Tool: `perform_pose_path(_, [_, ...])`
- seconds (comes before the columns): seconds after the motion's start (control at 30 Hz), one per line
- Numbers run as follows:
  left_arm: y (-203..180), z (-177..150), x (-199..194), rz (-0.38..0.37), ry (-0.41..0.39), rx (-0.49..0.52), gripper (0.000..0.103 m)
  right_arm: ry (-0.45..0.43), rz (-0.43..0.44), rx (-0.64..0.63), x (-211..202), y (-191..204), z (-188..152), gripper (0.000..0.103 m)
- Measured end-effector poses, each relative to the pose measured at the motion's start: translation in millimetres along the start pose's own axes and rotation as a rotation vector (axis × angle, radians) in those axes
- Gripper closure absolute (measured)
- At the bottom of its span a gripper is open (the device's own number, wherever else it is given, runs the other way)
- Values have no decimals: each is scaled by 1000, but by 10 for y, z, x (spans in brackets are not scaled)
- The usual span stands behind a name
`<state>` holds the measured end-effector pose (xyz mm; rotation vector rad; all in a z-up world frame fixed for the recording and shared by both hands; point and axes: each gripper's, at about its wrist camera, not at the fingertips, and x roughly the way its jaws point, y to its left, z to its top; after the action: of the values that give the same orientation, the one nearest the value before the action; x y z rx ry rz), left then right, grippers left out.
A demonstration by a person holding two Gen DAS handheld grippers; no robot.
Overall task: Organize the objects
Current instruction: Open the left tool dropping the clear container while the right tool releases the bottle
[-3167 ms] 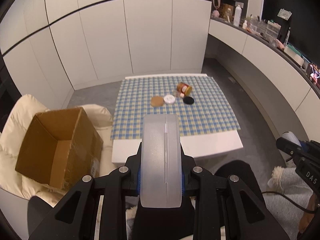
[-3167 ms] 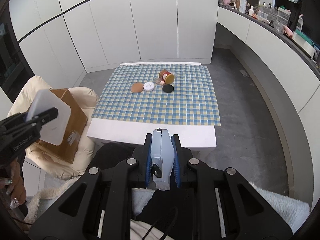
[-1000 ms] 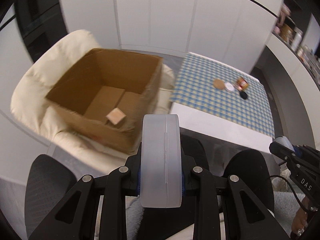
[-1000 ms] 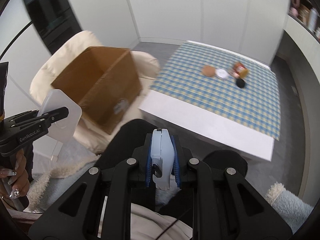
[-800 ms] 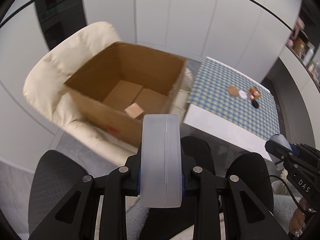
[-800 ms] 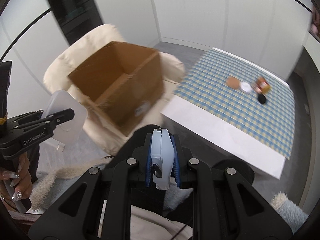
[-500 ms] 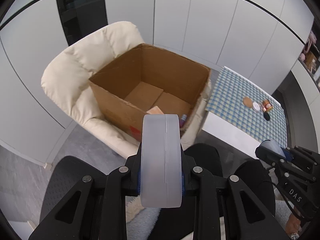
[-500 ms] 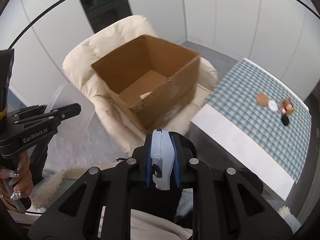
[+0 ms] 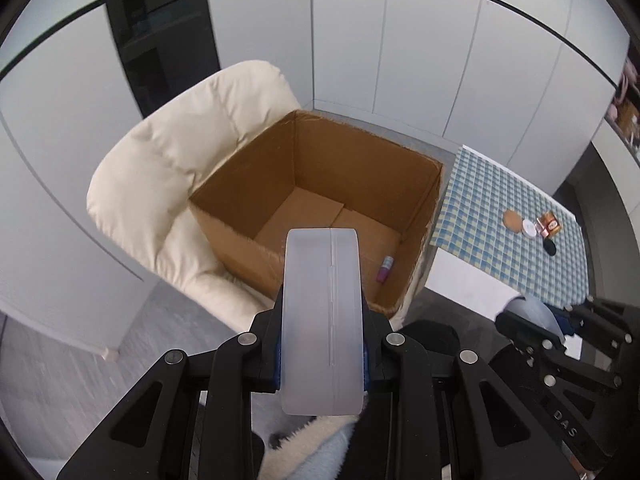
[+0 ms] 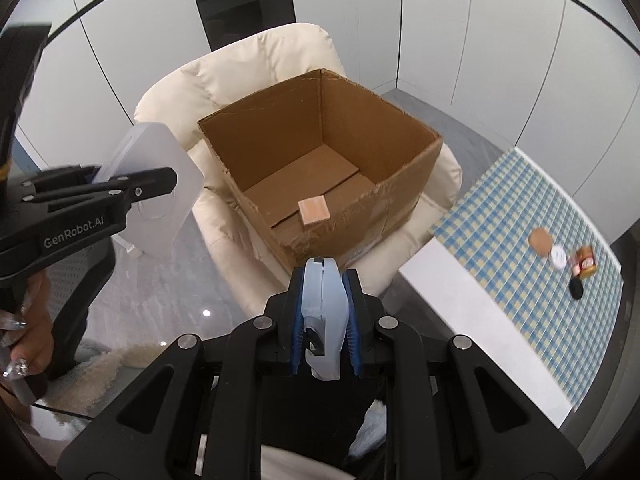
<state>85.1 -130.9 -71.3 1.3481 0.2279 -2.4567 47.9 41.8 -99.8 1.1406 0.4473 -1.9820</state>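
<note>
Change since earlier frames: both views have swung from the checked table to the cardboard box, which now fills the centre of each view.
Left gripper (image 9: 322, 312): jaws closed on a frosted plastic container (image 9: 323, 320), held edge-on between the pads; in the right wrist view the same container (image 10: 154, 190) shows its broad, rounded-corner face.
Right gripper (image 10: 324, 320): jaws closed on a pale blue-white plastic item (image 10: 325, 316), clamped between blue pads; its kind cannot be told.
Cardboard box (image 10: 400, 184): open-topped, resting on the seat of a cream padded armchair (image 9: 160, 184).
Box contents: a small tan block (image 10: 314, 210) lies on the box floor near the front wall; a small pink-purple tube (image 9: 385, 269) lies near a corner.
Table (image 9: 480, 240): blue-and-yellow checked cloth, just beside the armchair.
Items on table: brown disc (image 10: 539, 240), white lid (image 10: 558, 256), small jar (image 10: 585, 267), black disc (image 10: 576, 289), grouped close together.
Person: a hand (image 10: 28, 344) grips the left gripper's handle.
</note>
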Motion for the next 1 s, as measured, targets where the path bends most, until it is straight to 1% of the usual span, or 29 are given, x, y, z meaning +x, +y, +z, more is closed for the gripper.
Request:
perform_pose_path(0.1, [-48,139,30,22,-16,38,77,-3,-10,-18,115,4,162,84])
perform_pose_path(0.2, [-60,305,120,13,-17,40,77,-10,-9,-20,195,-17,301,84])
perform_pose_path(0.33, [-100,516,252,32,-31,50,77,-14,21,-9,376,-57,531,84])
perform_pose_path(0.47, [-76,730,434,12,-29,51,77,-10,25,-14,563,-62,730,84])
perform_pose_path(0.57, [-29,888,612,21,-46,48,77,12,54,6,766,-89,886,84])
perform_pose_path(0.67, [45,995,825,18,-47,26,77,31,42,8,949,-87,987,84])
perform_pose_path(0.8, [166,1016,1188,5,-1,5,77,86,19,-1,1278,-66,1101,84])
perform_pose_path(0.9, [325,972,1427,-29,58,-51,77,119,-3,-10,1470,-52,1140,84])
perform_pose_path(1.0, [425,921,1580,-61,116,-100,77,134,-16,-8,1581,-59,1148,84])
